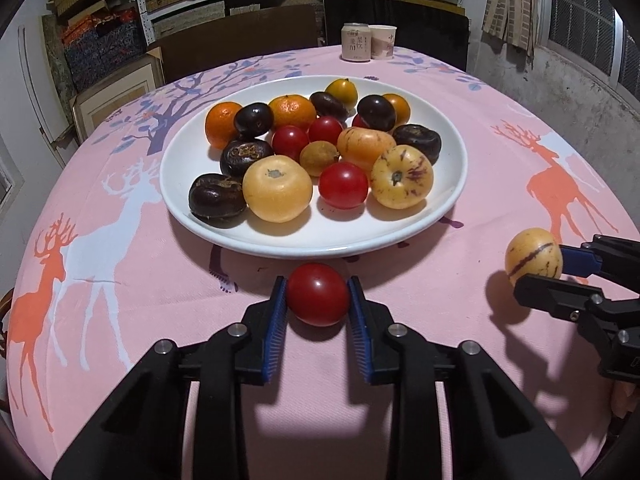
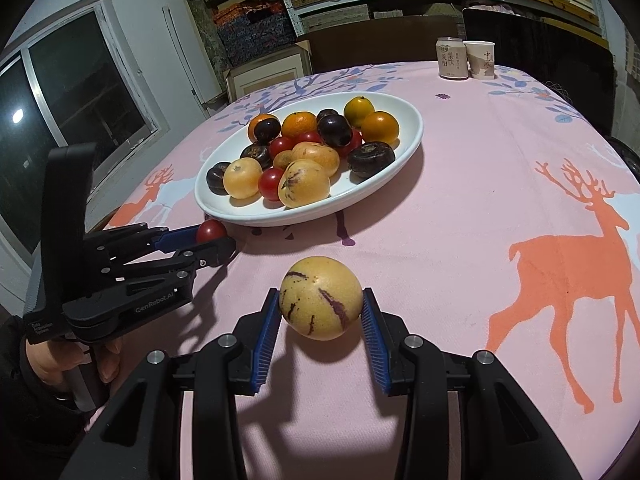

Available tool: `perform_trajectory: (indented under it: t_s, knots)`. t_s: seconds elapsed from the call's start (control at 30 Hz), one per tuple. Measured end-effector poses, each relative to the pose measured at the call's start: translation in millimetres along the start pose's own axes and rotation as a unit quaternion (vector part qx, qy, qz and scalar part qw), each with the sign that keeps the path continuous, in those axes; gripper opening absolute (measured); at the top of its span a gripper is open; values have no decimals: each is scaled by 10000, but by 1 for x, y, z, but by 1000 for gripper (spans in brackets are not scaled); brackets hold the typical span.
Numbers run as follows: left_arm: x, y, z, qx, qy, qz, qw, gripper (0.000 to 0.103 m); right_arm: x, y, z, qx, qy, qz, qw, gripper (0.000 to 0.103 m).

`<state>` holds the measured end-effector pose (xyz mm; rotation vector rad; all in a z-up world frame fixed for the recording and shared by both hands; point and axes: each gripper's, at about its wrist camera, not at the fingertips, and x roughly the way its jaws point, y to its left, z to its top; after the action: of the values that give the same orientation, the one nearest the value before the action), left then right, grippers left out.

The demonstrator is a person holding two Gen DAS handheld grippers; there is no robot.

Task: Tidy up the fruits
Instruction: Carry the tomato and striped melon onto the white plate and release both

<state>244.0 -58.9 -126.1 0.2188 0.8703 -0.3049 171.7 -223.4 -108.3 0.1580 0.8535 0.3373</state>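
A white plate (image 1: 448,216) in the middle of the table holds several fruits: oranges, red tomatoes, dark round fruits and yellow purple-streaked melons. My left gripper (image 1: 318,294) is shut on a red tomato (image 1: 318,295), held just above the cloth in front of the plate; it also shows in the right wrist view (image 2: 211,231). My right gripper (image 2: 321,308) is shut on a yellow streaked melon (image 2: 321,309), held over the cloth to the right of the plate (image 2: 408,140); the melon also shows in the left wrist view (image 1: 533,257).
A pink deer-print cloth (image 1: 500,184) covers the round table. A drink can (image 1: 355,41) and a paper cup (image 1: 383,41) stand at the far edge. Dark chairs and shelves of boxes stand behind the table. A window is at the left.
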Motion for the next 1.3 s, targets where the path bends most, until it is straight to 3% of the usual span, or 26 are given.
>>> perform_trajectory:
  t_s: [0.83,1.1,1.3]
  knots:
    - [-51,13,-18,-350,-446,-303,9979,30,-17,4,-5,-116,-77,-109,9998,41]
    - [-56,22,28,-302,-647,-322,9969,30,-46,12,56,-333,-456,108,9983,41]
    - [-29,23,73,-263,-594,-379,9972,30,-27,10,117,-310,-462,244,9982,41]
